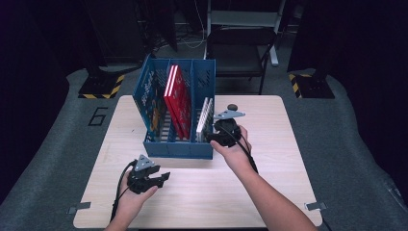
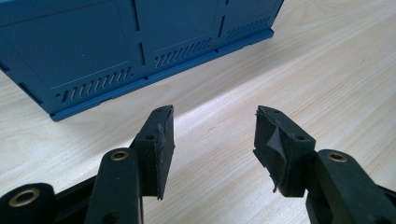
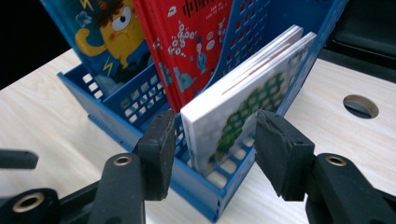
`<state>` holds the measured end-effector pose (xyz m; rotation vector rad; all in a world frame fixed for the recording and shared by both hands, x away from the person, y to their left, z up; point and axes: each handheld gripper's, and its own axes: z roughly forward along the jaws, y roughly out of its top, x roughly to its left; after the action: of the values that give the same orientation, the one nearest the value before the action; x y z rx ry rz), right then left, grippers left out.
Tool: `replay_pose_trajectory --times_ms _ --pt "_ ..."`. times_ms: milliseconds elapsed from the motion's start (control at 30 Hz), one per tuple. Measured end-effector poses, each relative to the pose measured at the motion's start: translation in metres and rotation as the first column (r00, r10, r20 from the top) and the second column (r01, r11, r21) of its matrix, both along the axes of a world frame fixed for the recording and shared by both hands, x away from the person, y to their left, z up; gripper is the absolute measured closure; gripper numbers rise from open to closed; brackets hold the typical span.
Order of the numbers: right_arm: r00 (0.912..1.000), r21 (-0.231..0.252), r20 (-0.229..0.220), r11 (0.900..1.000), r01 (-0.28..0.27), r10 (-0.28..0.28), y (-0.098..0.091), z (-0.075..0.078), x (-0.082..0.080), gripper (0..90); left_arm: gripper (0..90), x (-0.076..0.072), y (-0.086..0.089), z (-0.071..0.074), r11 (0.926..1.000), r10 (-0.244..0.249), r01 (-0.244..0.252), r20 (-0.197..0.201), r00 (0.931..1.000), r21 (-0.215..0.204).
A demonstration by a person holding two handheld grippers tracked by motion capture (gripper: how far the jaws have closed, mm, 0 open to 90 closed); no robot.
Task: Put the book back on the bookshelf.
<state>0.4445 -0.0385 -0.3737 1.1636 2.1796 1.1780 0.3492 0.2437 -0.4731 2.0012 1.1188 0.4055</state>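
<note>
**White book in the rack's right bay, right gripper at its near edge**

Nearest the person, the left gripper rests low over the bare front part of the pale wooden table, well short of the rack. In the left gripper view its jaws stand about half apart with only tabletop between them; it has hold of nothing.

Farther in, the right gripper is held at the front right corner of the blue file rack. Its jaws stand roughly half open on either side of the near edge of the white book. The pads do not appear to press on the covers, and a gap shows on each side, so the book is framed rather than gripped.

The white book stands in the rack's rightmost compartment, leaning back to the right against the outer wall. It is thin, with a white cover bearing a blurred green pattern, and white page edges marked by a thin reddish line.

Beyond it, in the middle compartment, stands a red book with small white figures and characters, tilted the same way. In the far left compartment is a blue picture book showing a yellow cartoon face.

A round hole sits in the tabletop past the rack.
</note>
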Motion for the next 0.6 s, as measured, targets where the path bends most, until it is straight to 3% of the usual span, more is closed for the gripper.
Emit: replay_pose_trajectory --times_ms 267,433,600 --pt "0.9998 0.0 0.0 0.9998 0.022 -0.022 0.009 0.0 0.019 48.8 47.8 0.0 -0.001 -0.001 1.0 -0.008 0.008 0.001 1.0 0.0" --pt "0.9982 0.029 -0.026 0.9981 0.054 -0.053 0.009 -0.001 0.029 48.5 47.2 0.001 -0.001 -0.003 1.0 -0.006 0.006 -0.002 1.0 0.004" --pt "0.9954 0.008 -0.044 0.9963 0.086 -0.085 0.014 -0.002 0.038 48.7 47.2 0.001 -0.001 -0.003 1.0 0.004 -0.004 0.008 1.0 0.0"
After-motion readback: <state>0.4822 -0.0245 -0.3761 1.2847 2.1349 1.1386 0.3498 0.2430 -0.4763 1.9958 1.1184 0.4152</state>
